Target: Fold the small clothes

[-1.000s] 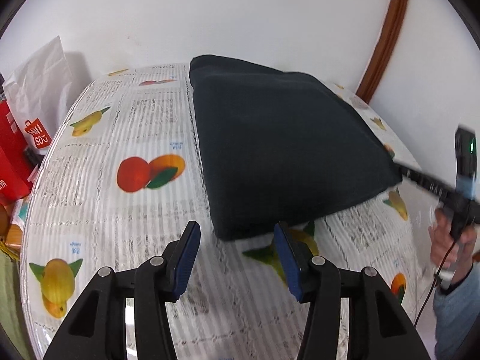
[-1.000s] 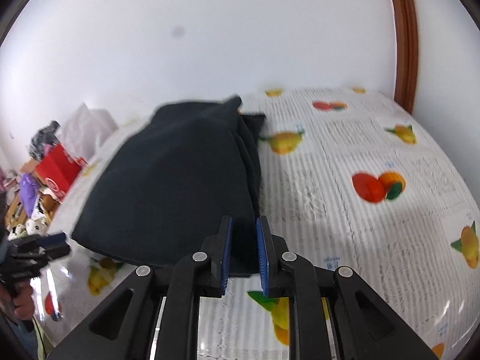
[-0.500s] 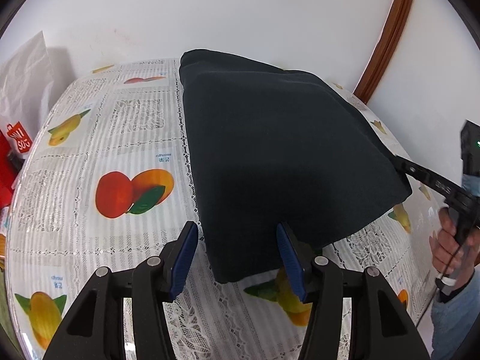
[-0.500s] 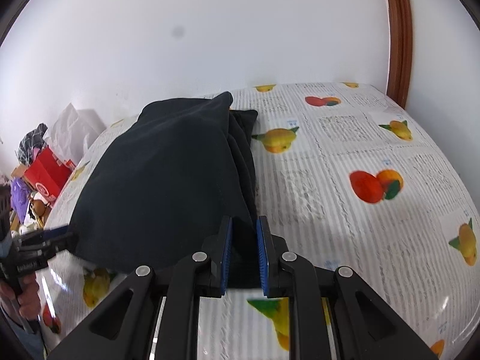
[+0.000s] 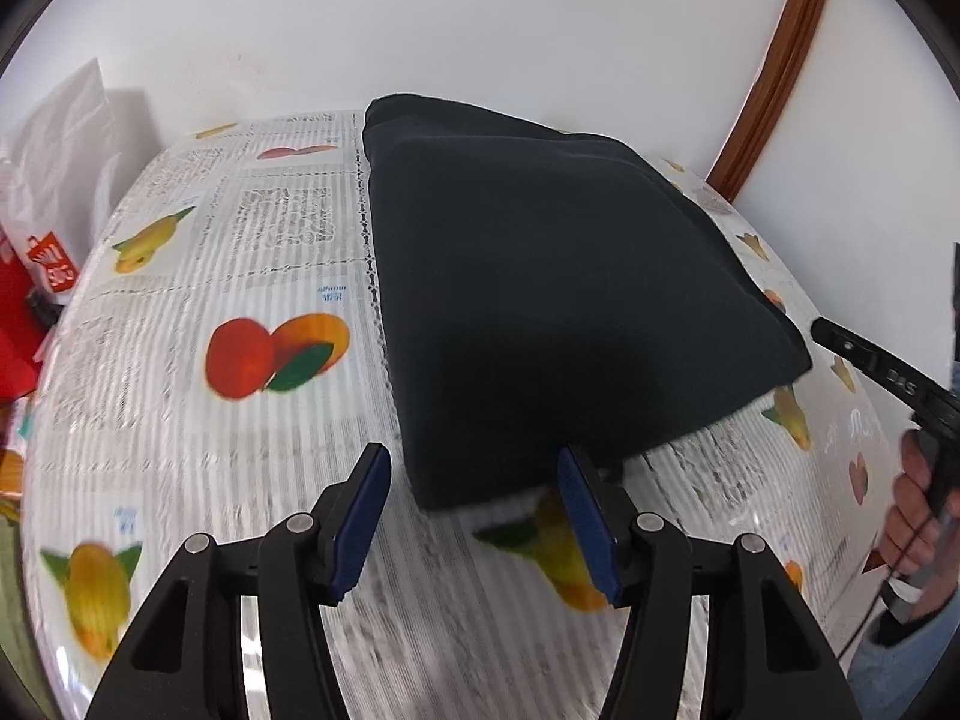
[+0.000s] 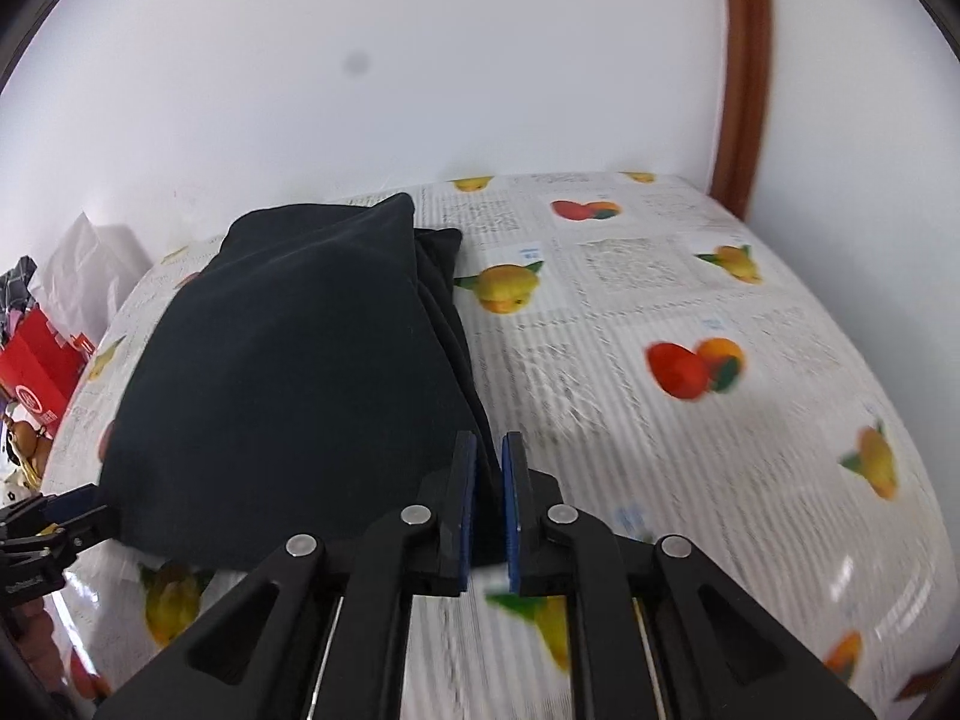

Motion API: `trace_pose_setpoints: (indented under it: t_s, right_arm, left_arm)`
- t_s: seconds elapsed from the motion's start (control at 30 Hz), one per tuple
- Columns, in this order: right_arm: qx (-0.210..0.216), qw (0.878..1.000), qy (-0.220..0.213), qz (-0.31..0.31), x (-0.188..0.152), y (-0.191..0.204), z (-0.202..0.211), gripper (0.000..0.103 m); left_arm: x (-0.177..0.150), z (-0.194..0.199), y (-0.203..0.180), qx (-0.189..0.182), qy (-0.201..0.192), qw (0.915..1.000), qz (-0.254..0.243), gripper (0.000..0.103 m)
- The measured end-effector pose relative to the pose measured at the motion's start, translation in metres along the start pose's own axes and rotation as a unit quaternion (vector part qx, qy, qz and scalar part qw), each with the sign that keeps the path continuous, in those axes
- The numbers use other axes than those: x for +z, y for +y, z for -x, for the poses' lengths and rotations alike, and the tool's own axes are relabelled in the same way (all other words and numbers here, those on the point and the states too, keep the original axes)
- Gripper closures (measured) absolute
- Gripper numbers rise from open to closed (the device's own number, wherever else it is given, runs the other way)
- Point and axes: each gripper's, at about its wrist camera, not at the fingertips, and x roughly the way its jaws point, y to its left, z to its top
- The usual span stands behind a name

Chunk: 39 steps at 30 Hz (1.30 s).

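Observation:
A dark navy garment lies folded on a table with a fruit-print cloth. My left gripper is open, its blue pads on either side of the garment's near corner, which reaches between them. My right gripper is shut on the garment's other near corner and holds it lifted. The right gripper also shows at the right edge of the left wrist view, at the cloth's right corner. The left gripper shows at the lower left of the right wrist view.
A white wall stands behind the table, with a brown wooden frame at the right. A white plastic bag and a red box stand beside the table's left side.
The left gripper has come closer to the garment's near corner, which now sits between its open pads. The right gripper stays shut on its corner and has lifted a little.

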Motion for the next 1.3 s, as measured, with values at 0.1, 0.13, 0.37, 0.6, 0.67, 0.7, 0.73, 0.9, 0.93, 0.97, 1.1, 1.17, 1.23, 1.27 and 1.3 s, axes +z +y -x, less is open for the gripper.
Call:
trace_pose_setpoints:
  t_s: [0.1, 0.13, 0.37, 0.6, 0.67, 0.7, 0.73, 0.9, 0.93, 0.97, 1.1, 1.17, 1.23, 1.27, 1.3]
  right_arm:
    - [-0.003, 1.000, -0.003, 0.003, -0.010, 0.000, 0.030, 0.063]
    - [-0.002, 1.000, -0.008, 0.006, -0.013, 0.000, 0.040, 0.056]
    - [-0.015, 0.999, -0.011, 0.032, -0.032, 0.008, 0.107, 0.045]
    - [-0.027, 0.996, -0.078, 0.035, -0.055, 0.008, 0.180, 0.007]
    - [-0.032, 0.997, -0.072, 0.026, -0.059, 0.006, 0.192, 0.006]
    - [-0.033, 0.997, -0.070, 0.021, -0.061, 0.004, 0.195, 0.005]
    - [-0.033, 0.997, -0.069, 0.017, -0.063, 0.003, 0.198, 0.005]
    - [-0.025, 0.996, -0.080, 0.014, -0.074, -0.002, 0.216, 0.005]
    - [-0.026, 0.996, -0.081, 0.014, -0.075, -0.002, 0.217, 0.005]
    - [-0.028, 0.996, -0.081, 0.014, -0.075, -0.002, 0.219, 0.005]
    - [-0.043, 0.996, -0.083, 0.018, -0.079, -0.002, 0.224, 0.005]
    - [-0.038, 0.996, -0.082, 0.016, -0.080, -0.003, 0.224, 0.005]
    - [-0.041, 0.996, -0.081, 0.014, -0.082, -0.004, 0.224, 0.005]
    - [-0.042, 0.996, -0.081, 0.015, -0.082, -0.004, 0.224, 0.005]
    - [-0.043, 0.996, -0.080, 0.015, -0.083, -0.004, 0.224, 0.005]
  left_arm:
    - [-0.011, 0.026, -0.015, 0.017, -0.018, 0.9997, -0.004, 0.038]
    - [-0.016, 0.038, -0.021, 0.026, -0.029, 0.9992, -0.007, 0.035]
    - [-0.043, 0.116, -0.056, 0.063, -0.086, 0.9942, -0.015, 0.022]
    - [-0.059, 0.174, -0.084, 0.099, -0.136, 0.9854, -0.025, 0.009]
    - [-0.063, 0.181, -0.091, 0.099, -0.135, 0.9853, -0.032, 0.008]
    - [-0.066, 0.184, -0.094, 0.100, -0.138, 0.9849, -0.032, 0.008]
    - [-0.068, 0.186, -0.096, 0.102, -0.141, 0.9842, -0.033, 0.008]
    - [-0.076, 0.192, -0.107, 0.114, -0.149, 0.9813, -0.044, 0.008]
    - [-0.076, 0.192, -0.106, 0.112, -0.148, 0.9817, -0.042, 0.008]
    - [-0.076, 0.193, -0.107, 0.111, -0.148, 0.9818, -0.039, 0.008]
    - [-0.077, 0.194, -0.108, 0.109, -0.148, 0.9824, -0.033, 0.008]
    - [-0.077, 0.193, -0.108, 0.109, -0.145, 0.9829, -0.032, 0.008]
    - [-0.077, 0.192, -0.109, 0.109, -0.143, 0.9831, -0.033, 0.008]
    - [-0.078, 0.192, -0.109, 0.111, -0.143, 0.9829, -0.034, 0.008]
    - [-0.078, 0.191, -0.110, 0.113, -0.143, 0.9827, -0.034, 0.008]
